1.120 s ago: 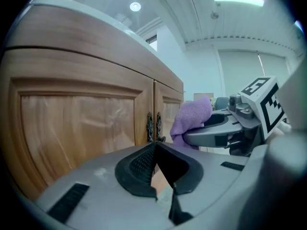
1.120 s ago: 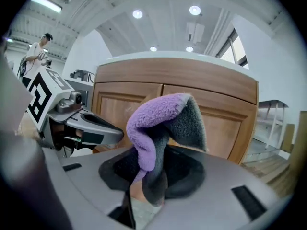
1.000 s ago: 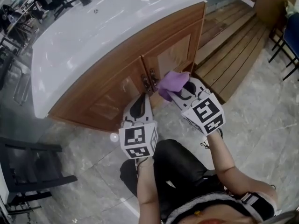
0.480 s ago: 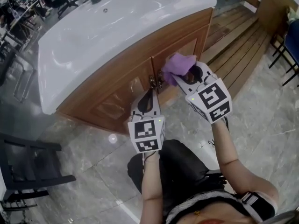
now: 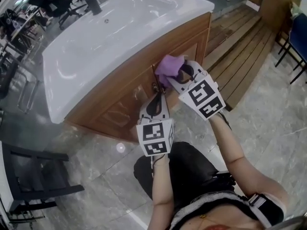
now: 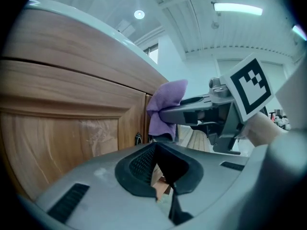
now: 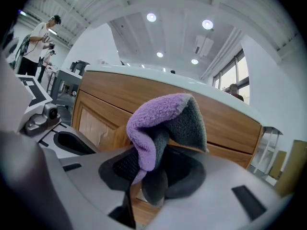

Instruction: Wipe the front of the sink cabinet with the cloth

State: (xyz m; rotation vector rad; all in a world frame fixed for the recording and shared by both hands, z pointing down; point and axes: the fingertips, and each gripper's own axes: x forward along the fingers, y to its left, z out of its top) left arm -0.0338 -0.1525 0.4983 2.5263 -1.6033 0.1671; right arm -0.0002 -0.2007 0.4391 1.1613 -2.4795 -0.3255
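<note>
wiping mid-front | right gripper [image 5: 178, 76] clamps cloth [image 5: 169, 66] at cabinet [image 5: 112, 99] | left gripper [image 5: 156, 97] closed, empty | next: likely sweep sideways, pressing

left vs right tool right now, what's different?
The right tool is clamped on the purple cloth; the left tool is shut on nothing. The right tool holds the cloth high at the cabinet front, while the left tool sits lower, near the door handle. Both point at the cabinet.
</note>
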